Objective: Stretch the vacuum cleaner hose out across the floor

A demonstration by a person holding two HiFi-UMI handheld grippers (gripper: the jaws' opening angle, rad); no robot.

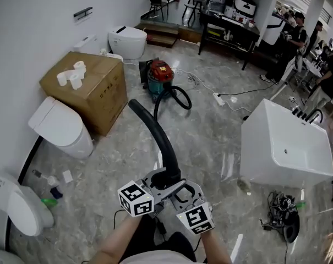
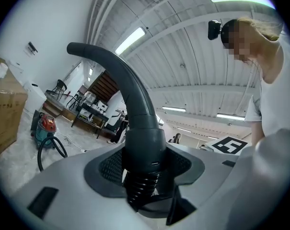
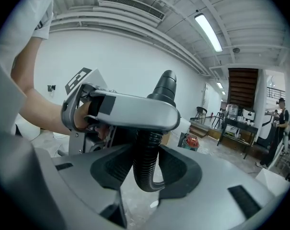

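— Two grippers on one hose (image 1: 158,131), then. How are they set?

— Both are at the lower centre of the head view. The left gripper (image 2: 145,169) pinches the smooth cuff (image 2: 144,140) where the stiff, curved end tube begins. The right gripper (image 3: 145,172) clamps the ribbed section (image 3: 145,159) just under it. The hose's far end lies in a loop on the floor beside the vacuum cleaner (image 1: 159,75), upper centre.

— How will it handle?

— Light, I'd judge. It looks floppy along the ribs and springy under a pull, while the end tube is rigid. The cuff is the sound place to hold, since the ribs could slip or squash between the pads. A hard tug may drag or tip the canister rather than straighten the loop.

— Room to move?

— Open floor (image 1: 210,142) runs down the middle. At the left stand a cardboard box (image 1: 94,89) and a toilet (image 1: 61,128). At the right is a white bathtub (image 1: 287,147), with its corner near the path. A white cable (image 1: 232,100) crosses the floor right of the vacuum cleaner, and the hose could snag on it. The middle lane looks safest.
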